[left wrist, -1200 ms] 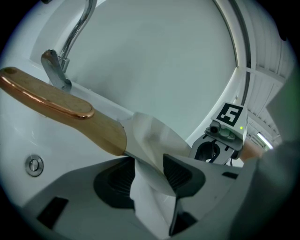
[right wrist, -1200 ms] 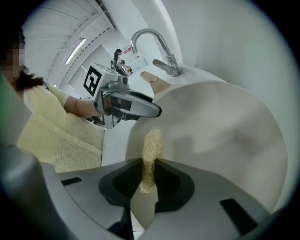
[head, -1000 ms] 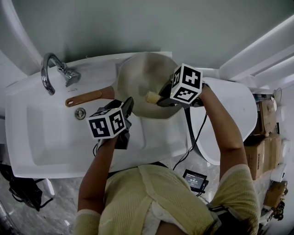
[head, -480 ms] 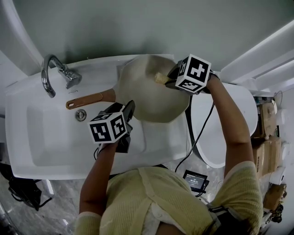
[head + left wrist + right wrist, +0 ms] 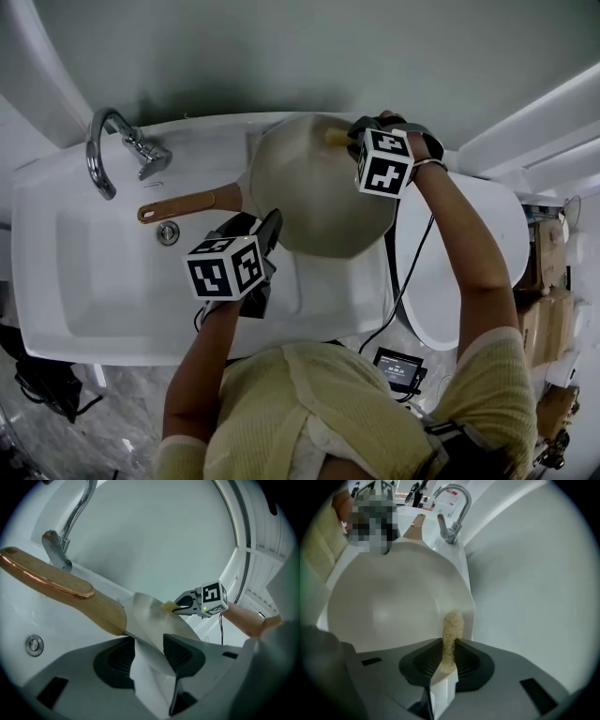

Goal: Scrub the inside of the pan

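Over the sink (image 5: 112, 272), jaws of the left gripper (image 5: 265, 232) clamp the rim of the pan (image 5: 314, 202). The right gripper (image 5: 353, 141) pinches a scrubber (image 5: 336, 137) against its far inner wall, so scrubbing looks underway, not finished.

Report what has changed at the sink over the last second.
The right gripper, shut on the sponge, swept it across the inside of the pan from near the middle to the far rim, rolling as it went. The left gripper stays clamped on the pan's near rim. The pan and the faucet have barely moved.
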Motion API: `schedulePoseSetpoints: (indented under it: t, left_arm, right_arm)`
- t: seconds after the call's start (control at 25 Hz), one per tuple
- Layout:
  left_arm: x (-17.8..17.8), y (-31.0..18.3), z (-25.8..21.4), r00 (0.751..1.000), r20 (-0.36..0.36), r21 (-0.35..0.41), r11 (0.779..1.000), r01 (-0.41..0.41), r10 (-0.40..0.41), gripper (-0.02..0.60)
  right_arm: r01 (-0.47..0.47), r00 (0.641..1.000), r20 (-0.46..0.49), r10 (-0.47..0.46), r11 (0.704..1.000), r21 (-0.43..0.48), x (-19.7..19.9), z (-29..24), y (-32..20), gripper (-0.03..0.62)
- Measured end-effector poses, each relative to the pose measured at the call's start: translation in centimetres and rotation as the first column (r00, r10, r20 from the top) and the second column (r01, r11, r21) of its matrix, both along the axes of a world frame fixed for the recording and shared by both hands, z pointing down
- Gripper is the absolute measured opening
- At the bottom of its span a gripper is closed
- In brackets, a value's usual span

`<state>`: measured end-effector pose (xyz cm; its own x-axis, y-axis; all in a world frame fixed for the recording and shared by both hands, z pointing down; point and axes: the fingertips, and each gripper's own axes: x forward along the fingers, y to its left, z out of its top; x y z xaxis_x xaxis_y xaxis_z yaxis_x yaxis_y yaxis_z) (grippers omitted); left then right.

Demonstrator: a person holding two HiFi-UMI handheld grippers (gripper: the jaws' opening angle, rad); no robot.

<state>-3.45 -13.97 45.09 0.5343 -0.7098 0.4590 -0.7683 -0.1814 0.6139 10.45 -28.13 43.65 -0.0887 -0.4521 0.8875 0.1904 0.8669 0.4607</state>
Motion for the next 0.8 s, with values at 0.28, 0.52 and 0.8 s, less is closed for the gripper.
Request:
schedulePoseSetpoints:
  t: [0.28,0.52,0.8]
  left_arm:
    - [0.0,0.0,0.0,1.0,0.001,-0.001,1.0,0.002,-0.002,0.227]
    - [0.0,0.0,0.0,1.0,0.001,0.0,1.0,0.007,-0.007,0.227]
    - [0.0,0.0,0.0,1.0,0.004,0.002,1.0,0.006,-0.006,0.227]
  right_arm:
    - [0.146,0.981,-0.146,-0.127,0.981,0.129,0.4,1.0,-1.5,0.081]
    - [0.18,0.967,-0.211,-0.144,0.97,0.164,0.9,1.6,-2.2,0.081]
    - [0.125,0.966,-0.243,-0.09,0.983,0.134,1.8,2.2,-2.3,0.081]
